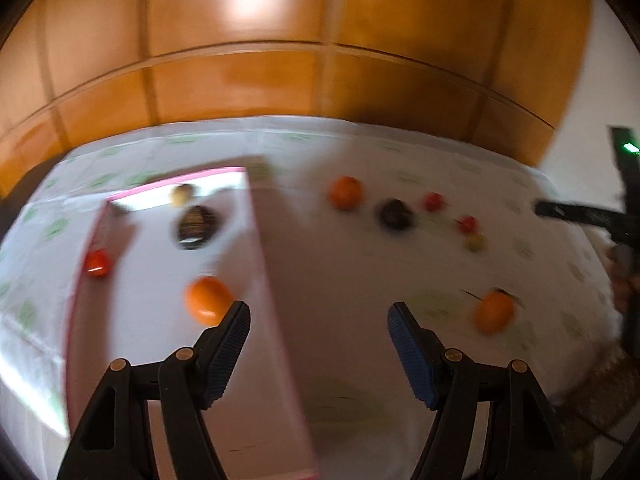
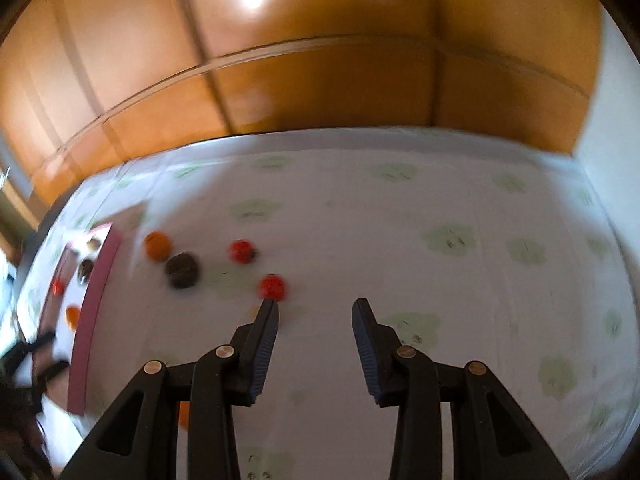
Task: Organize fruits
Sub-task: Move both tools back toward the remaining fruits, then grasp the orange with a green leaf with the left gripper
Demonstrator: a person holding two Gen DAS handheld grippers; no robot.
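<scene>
- The fruits are split between 2 places; inside the pink-rimmed tray (image 1: 256,240) lie an orange (image 1: 208,300), a red fruit (image 1: 97,263), a dark fruit (image 1: 196,226) and a small pale one at the far end; all are blurred, and I can read no label or writing on any of them
- On the tablecloth (image 2: 400,240), white with pale green flower prints, lie another orange (image 1: 346,192), a dark round fruit (image 1: 395,214), 2 small red fruits (image 2: 273,287), a small yellowish one and a third orange (image 1: 494,312) nearest my right side
- The tray's long right rim runs between my left fingers' view and the loose fruit; the cloth right of the fruit is wide and bare up to the wooden panelling (image 2: 320,60) behind
- My left gripper (image 1: 319,310) stands well open above the tray's near part, holding nothing
- My right gripper (image 2: 316,306) stands apart and empty; 1 red fruit sits just beyond its left fingertip
</scene>
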